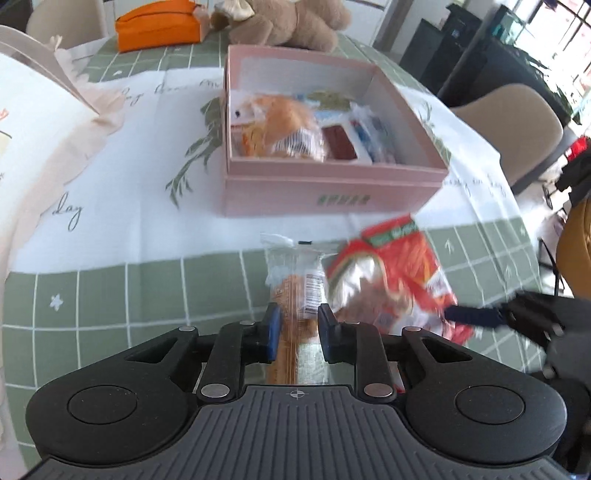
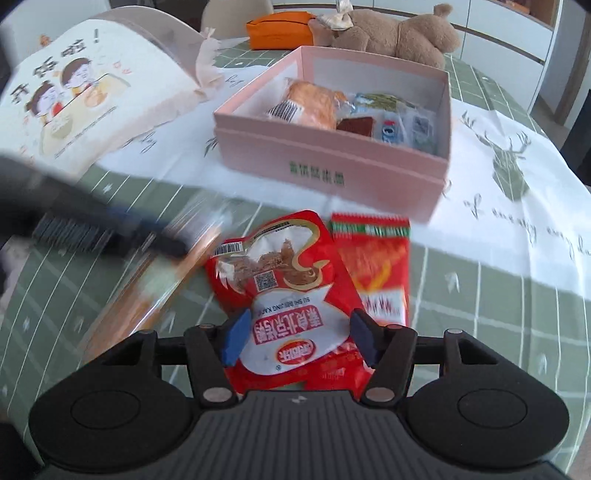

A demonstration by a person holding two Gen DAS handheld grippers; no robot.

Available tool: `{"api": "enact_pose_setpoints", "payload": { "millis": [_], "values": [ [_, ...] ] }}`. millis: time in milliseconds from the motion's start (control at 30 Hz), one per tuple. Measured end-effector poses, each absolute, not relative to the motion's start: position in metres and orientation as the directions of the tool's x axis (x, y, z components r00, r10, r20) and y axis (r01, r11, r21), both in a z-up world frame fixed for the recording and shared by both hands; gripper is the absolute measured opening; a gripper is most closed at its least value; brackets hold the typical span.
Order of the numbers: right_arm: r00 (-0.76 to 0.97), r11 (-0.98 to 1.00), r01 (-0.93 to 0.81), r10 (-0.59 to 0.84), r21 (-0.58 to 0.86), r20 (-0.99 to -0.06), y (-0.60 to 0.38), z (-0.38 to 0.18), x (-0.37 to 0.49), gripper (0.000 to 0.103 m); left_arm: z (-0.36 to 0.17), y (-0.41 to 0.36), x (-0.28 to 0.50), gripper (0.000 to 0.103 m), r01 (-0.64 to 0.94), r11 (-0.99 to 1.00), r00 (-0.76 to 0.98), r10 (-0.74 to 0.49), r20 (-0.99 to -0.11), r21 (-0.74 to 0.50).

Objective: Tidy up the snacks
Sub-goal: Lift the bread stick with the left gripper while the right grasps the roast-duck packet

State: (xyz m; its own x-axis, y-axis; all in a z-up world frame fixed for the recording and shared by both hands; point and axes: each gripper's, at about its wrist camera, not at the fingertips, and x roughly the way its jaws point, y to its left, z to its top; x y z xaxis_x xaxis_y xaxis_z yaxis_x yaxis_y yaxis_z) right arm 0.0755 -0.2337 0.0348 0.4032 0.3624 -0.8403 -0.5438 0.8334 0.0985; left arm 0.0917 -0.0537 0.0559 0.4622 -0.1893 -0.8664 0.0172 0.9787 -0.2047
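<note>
A pink box (image 1: 332, 192) (image 2: 332, 162) on the table holds several snacks. My left gripper (image 1: 297, 332) is shut on a clear-wrapped bread snack (image 1: 295, 284), which lies blurred in the right wrist view (image 2: 147, 295). My right gripper (image 2: 299, 338) has its jaws apart around a red snack packet (image 2: 280, 280), lying over a second red packet (image 2: 380, 266). I cannot tell whether the pads touch it. The red packets also show in the left wrist view (image 1: 391, 277), with the right gripper's fingertips (image 1: 472, 317) at their right edge.
A green checked tablecloth (image 1: 110, 295) covers the table. A printed tote bag (image 2: 81, 99) lies at the left. An orange pouch (image 1: 159, 26) and a brown plush toy (image 2: 399, 33) sit behind the box. Chairs (image 1: 517, 122) stand at the right.
</note>
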Motion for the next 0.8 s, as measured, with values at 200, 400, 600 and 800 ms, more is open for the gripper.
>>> {"api": "enact_pose_setpoints", "payload": {
  "millis": [200, 400, 600, 800],
  "values": [
    [0.446, 0.843, -0.528, 0.375, 0.100, -0.812, -0.245, 0.044, 0.074, 0.062, 0.054, -0.059, 0.075, 0.028, 0.063, 0.986, 0.400, -0.167, -0.901, -0.154],
    [0.423, 0.807, -0.586, 0.373, 0.064, -0.826, -0.212, 0.025, 0.093, 0.083, 0.038, -0.056, 0.055, 0.043, 0.066, 0.984, 0.322, -0.177, -0.930, -0.164],
    [0.473, 0.771, -0.634, 0.317, -0.067, -0.822, -0.181, 0.014, 0.092, 0.095, 0.036, -0.045, 0.059, 0.041, 0.008, 0.989, 0.349, -0.144, -0.926, -0.151],
    [0.443, 0.745, -0.663, 0.322, -0.065, -0.837, -0.184, 0.016, 0.097, 0.086, 0.033, -0.032, 0.071, 0.040, -0.086, 0.986, 0.383, -0.099, -0.919, -0.142]
  ]
}}
